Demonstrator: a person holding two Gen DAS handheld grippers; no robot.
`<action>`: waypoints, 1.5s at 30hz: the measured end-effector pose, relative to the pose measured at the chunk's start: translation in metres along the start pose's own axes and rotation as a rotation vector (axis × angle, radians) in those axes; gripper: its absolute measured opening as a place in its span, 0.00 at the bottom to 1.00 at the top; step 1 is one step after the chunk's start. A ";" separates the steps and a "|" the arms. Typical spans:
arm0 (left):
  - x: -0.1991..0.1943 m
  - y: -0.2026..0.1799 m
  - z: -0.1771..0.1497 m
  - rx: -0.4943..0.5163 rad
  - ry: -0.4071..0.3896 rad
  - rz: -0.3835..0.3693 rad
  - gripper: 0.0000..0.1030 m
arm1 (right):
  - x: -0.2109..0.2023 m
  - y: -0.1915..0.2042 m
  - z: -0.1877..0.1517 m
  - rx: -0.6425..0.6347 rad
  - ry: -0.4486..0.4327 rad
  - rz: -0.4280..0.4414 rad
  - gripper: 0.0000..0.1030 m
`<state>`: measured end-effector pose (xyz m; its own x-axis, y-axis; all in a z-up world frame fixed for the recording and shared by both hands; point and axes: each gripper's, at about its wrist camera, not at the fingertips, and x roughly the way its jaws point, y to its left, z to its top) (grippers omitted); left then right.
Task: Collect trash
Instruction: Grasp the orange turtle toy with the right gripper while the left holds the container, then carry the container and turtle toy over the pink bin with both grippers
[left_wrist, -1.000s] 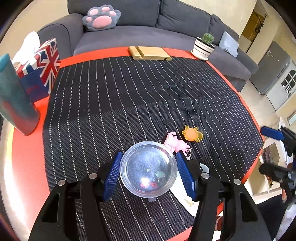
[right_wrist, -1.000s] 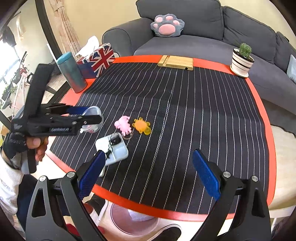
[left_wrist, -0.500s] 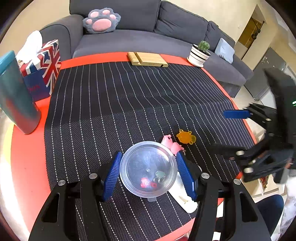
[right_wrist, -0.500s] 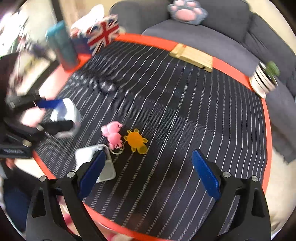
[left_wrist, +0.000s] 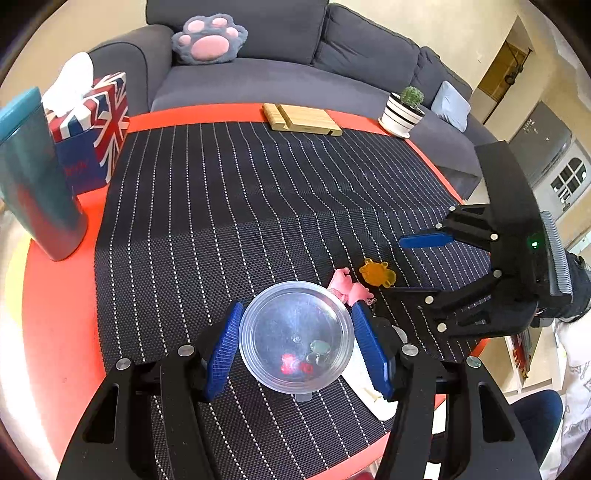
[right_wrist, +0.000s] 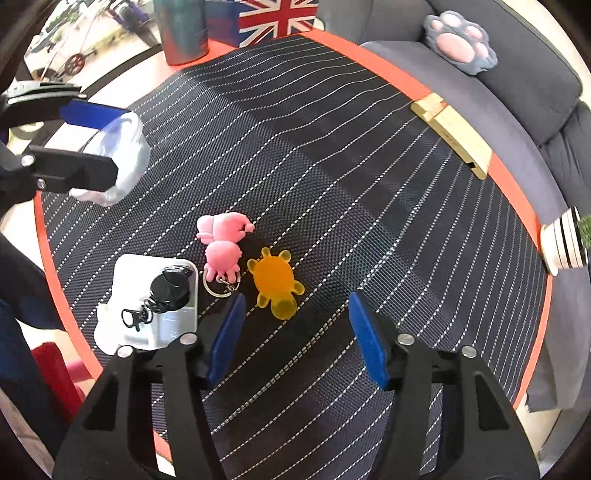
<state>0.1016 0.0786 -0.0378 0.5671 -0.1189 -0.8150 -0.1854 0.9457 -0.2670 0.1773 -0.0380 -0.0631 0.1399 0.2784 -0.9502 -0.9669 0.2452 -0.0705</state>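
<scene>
Striped-mat bench (right_wrist: 369, 155) before sofa: left hand-held gripper (left_wrist: 295, 345) clamps clear cup (left_wrist: 295, 336); right hand-held gripper (right_wrist: 293, 328), jaws closing on nothing yet, should centre over orange bear (right_wrist: 275, 282) at 12 o'clock, avoiding pink keyring (right_wrist: 221, 243).

Tissue box (left_wrist: 92, 122): Union Jack flag pattern; faint red lettering on its blue side, too blurred to read; no other legible text.

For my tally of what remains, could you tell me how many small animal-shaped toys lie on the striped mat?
2: a pink toy beside the white card holder, and an orange toy right next to it. More may be hidden behind the clear cup.
</scene>
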 end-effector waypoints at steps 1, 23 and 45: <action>0.000 0.000 0.000 0.000 0.001 0.000 0.57 | 0.000 0.001 -0.001 -0.008 -0.001 0.009 0.52; -0.001 -0.006 -0.001 0.027 -0.003 -0.011 0.57 | -0.005 0.007 -0.008 0.020 -0.054 0.029 0.27; -0.060 -0.056 -0.038 0.182 -0.094 -0.045 0.57 | -0.125 0.053 -0.094 0.211 -0.292 0.077 0.27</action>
<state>0.0474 0.0214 0.0064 0.6456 -0.1414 -0.7504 -0.0153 0.9801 -0.1978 0.0889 -0.1470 0.0236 0.1525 0.5491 -0.8217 -0.9161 0.3904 0.0909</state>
